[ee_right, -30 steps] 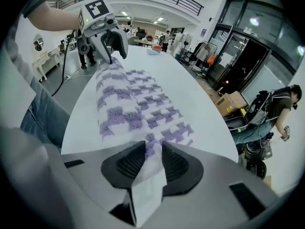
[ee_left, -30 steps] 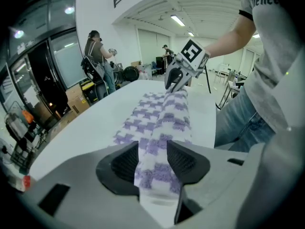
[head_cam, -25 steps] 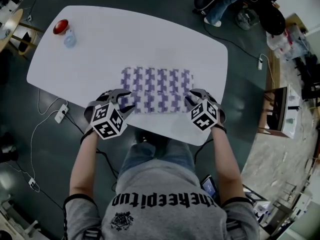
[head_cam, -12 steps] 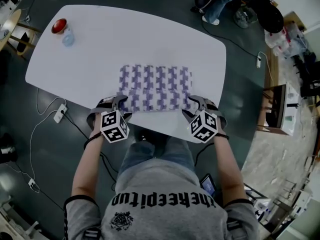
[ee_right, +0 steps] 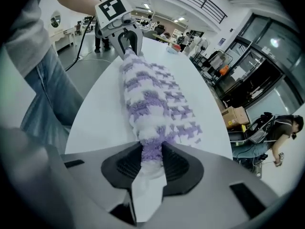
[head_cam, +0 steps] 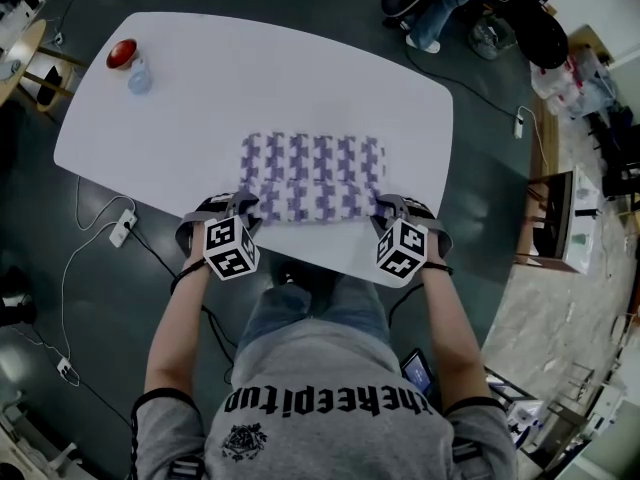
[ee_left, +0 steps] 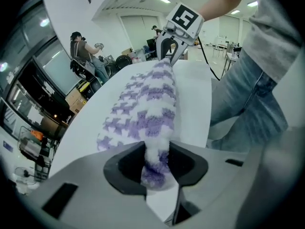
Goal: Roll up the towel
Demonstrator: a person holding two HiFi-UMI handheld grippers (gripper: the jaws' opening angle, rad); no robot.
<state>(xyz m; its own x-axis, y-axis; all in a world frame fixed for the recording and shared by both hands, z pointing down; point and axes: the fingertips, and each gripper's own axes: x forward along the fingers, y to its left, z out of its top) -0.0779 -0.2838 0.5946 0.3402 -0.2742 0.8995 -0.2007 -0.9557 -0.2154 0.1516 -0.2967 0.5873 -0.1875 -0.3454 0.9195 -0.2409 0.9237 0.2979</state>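
A purple-and-white houndstooth towel (head_cam: pixel 312 173) lies on the white table (head_cam: pixel 200 98), its near edge rolled into a thick fold. My left gripper (head_cam: pixel 243 205) holds the left end of that roll, and its jaws have just been closing with the towel (ee_left: pixel 147 104) between them. The pads of the left gripper (ee_left: pixel 156 163) squeeze the pile. My right gripper (head_cam: pixel 385 206) holds the right end, and its jaws have also just been closing on the towel (ee_right: pixel 152 99). The right gripper (ee_right: pixel 151 161) pinches the roll. Each gripper shows at the far end in the other's view.
A red object (head_cam: pixel 122 53) and a clear bottle (head_cam: pixel 139 78) stand at the table's far left corner. The table's near edge runs just under both grippers. A power strip (head_cam: pixel 122 227) and cables lie on the floor at the left. A seated person (head_cam: pixel 440 8) is beyond the table.
Both grippers have sunk and drawn a little toward the near edge of the table. They opened off the roll and now grip its two ends.
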